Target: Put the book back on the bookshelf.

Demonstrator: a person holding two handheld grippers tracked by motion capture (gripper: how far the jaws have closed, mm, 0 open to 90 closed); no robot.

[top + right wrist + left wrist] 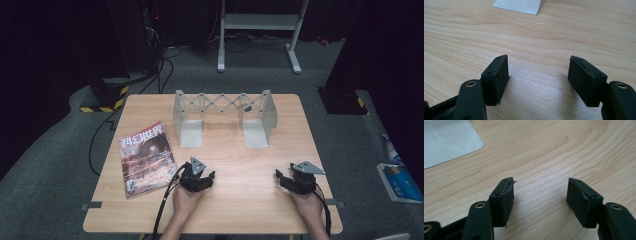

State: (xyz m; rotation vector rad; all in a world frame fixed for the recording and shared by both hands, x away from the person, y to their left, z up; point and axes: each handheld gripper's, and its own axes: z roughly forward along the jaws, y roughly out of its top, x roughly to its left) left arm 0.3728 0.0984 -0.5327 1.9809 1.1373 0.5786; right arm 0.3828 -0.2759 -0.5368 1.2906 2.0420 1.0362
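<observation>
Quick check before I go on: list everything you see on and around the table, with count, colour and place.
magazine: one, reddish cover, left part of the table, lying flat.
bookend rack: one, grey metal, two upright ends joined by a lattice, far middle of the table.
table: one, light wood, centre.
white frame: one, on the floor beyond the table.
blue-and-white items: on the floor at right; count unclear.
left gripper: one, black, near edge left of centre, jaws open, nothing between them.
right gripper: one, black, near edge at right, jaws open, empty.
</observation>
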